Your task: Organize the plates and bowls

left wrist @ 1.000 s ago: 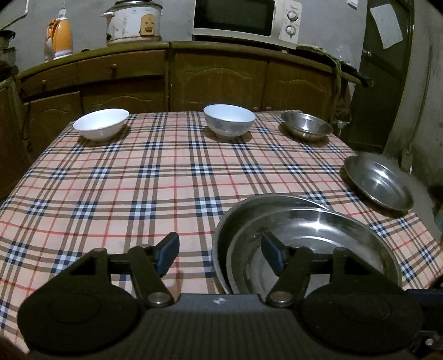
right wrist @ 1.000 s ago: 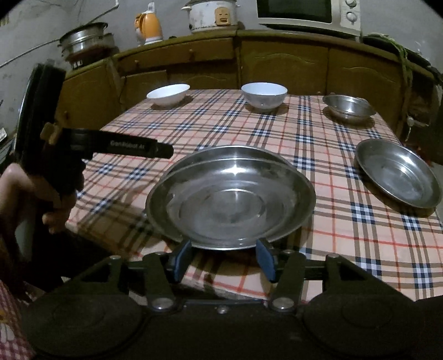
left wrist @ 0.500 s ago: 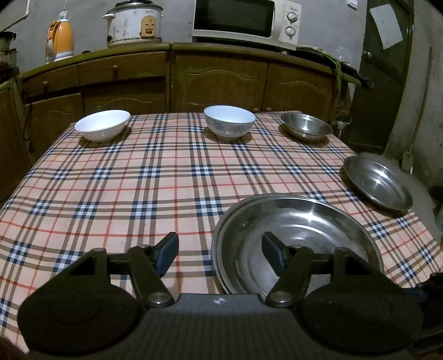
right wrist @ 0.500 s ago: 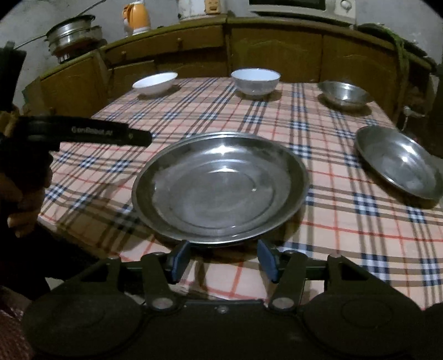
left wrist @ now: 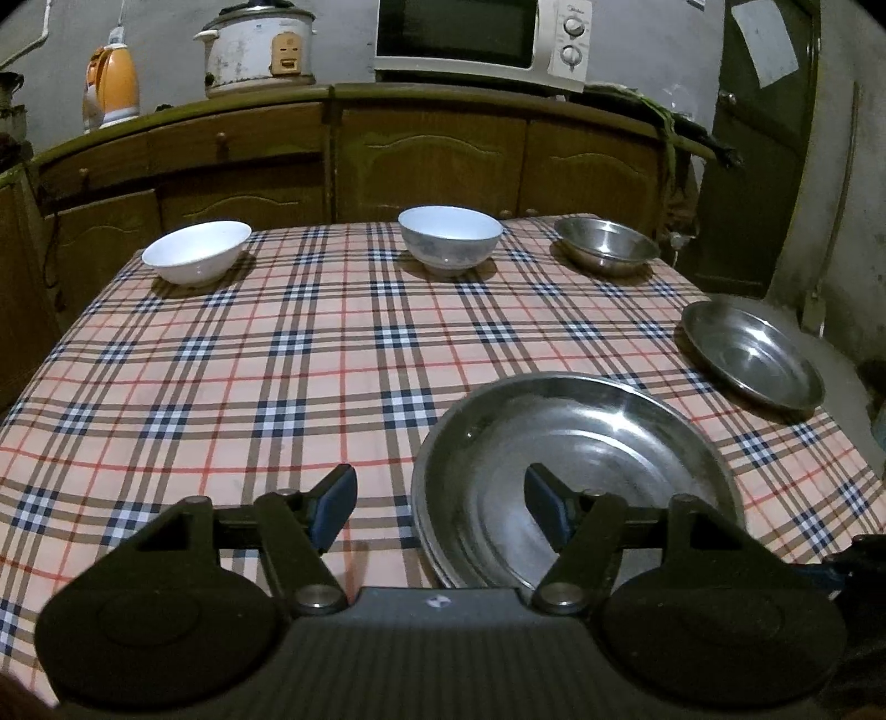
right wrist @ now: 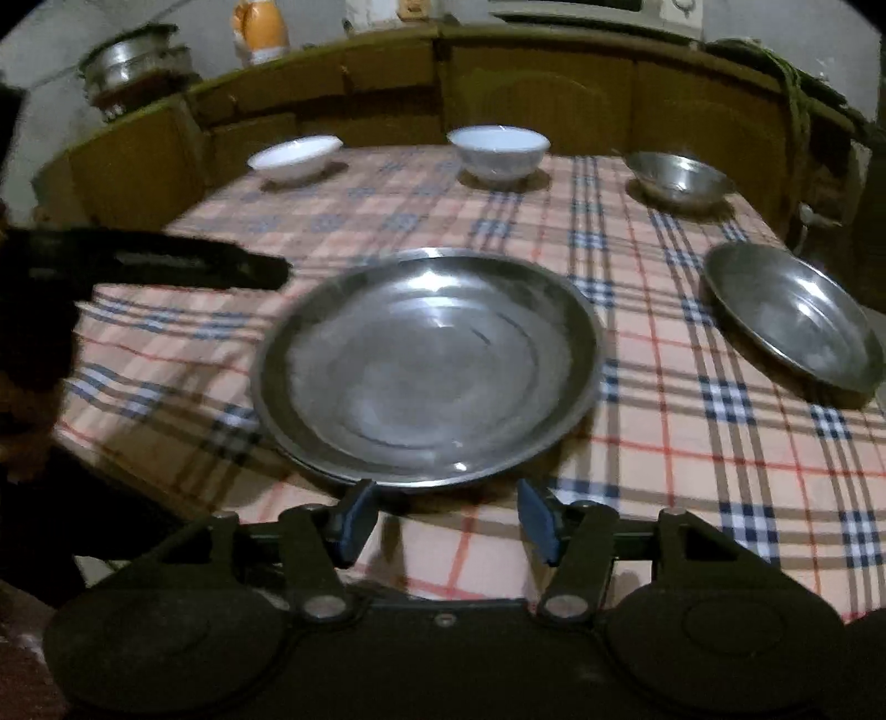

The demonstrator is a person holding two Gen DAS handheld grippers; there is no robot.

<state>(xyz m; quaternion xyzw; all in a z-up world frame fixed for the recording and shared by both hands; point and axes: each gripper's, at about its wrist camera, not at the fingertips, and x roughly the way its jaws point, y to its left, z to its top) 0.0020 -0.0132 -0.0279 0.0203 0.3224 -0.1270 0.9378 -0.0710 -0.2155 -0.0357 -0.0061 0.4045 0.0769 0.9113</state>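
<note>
Two large steel plates [left wrist: 576, 459] lie nested on the checked tablecloth [left wrist: 249, 360] at the near right. My left gripper [left wrist: 440, 504] is open and hovers over the stack's left rim, one finger on each side of it. My right gripper [right wrist: 447, 515] is open just short of the stack's [right wrist: 432, 365] near rim, with nothing between its pads. A smaller steel plate [left wrist: 753, 354] lies at the right edge. Along the far side stand a shallow white bowl [left wrist: 195, 257], a deeper white bowl [left wrist: 449, 237] and a steel bowl [left wrist: 606, 243].
Brown cabinets [left wrist: 432, 160] run behind the table and carry a microwave [left wrist: 476, 33], a rice cooker [left wrist: 255, 47] and an orange kettle [left wrist: 113, 83]. A dark door [left wrist: 758, 138] is at the right. In the right wrist view the left gripper's body [right wrist: 183, 266] and a hand [right wrist: 22, 421] are at the left.
The upper plate, held raised by the right gripper, came down into the lower plate. The right gripper let go of its rim and sank closer to the table. The left gripper stayed put.
</note>
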